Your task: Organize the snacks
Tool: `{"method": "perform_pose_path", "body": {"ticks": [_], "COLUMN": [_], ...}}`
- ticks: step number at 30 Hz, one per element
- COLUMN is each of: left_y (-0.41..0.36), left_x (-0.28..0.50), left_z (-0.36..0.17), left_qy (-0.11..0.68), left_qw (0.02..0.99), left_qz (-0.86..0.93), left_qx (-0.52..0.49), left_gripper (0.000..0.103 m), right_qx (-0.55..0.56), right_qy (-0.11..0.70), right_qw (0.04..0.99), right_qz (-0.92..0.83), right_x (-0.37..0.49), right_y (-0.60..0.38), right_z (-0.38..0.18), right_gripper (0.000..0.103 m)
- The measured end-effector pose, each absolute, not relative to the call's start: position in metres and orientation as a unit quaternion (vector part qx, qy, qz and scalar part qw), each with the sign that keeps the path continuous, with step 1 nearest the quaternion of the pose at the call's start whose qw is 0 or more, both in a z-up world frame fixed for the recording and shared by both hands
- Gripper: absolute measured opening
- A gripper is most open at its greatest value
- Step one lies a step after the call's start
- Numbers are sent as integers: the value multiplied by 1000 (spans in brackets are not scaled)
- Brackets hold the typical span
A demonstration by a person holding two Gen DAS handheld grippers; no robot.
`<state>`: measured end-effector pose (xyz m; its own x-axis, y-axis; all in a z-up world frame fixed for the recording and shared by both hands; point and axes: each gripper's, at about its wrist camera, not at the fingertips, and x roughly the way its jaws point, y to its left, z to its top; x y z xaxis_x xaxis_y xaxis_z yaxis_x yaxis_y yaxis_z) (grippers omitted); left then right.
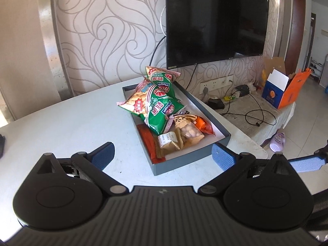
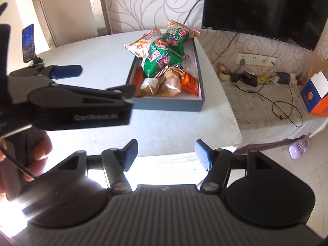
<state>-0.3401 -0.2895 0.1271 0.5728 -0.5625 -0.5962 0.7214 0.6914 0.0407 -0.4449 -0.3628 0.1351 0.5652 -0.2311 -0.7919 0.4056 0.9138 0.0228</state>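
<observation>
Snacks (image 1: 162, 108) lie heaped in the grey box (image 1: 184, 158) on your bench (image 1: 67, 127), green bags on top, small tan and orange packets at the near end. Your left hand-held gripper (image 1: 162, 155) stands wide and empty, the box's near corner between its fingers. Your right hand-held gripper (image 2: 166, 153) is also spread and empty, short of the bench edge. Only its view shows the phone (image 2: 28, 43) at ten o'clock and your hand (image 2: 30, 153) at eight.
</observation>
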Motion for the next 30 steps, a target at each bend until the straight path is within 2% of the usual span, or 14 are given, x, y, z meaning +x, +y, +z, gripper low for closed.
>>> {"method": "perform_pose_path", "body": {"ticks": [11,20,23,30], "left_y": [-281,-299,-301,-302], "left_x": [-356,-352,-349,-340], "left_z": [134,152,156,157], "left_qy": [323,337,331,345], "left_qw": [904,902,909,909], "left_qz": [-263,-248,-231,-215], "left_qx": [95,106,102,94], "left_gripper": [103,103,103,103], "right_qx": [77,63,58,52], "right_qy": [439,444,441,441], "right_qw": [884,886,888,891], "right_qz": [-145,-115,-114,-97], "right_x": [-453,-448,-447,-433], "right_y": [-372,-384,-386,-389], "right_z": [134,142,147,149], "right_gripper": [64,64,71,71]}}
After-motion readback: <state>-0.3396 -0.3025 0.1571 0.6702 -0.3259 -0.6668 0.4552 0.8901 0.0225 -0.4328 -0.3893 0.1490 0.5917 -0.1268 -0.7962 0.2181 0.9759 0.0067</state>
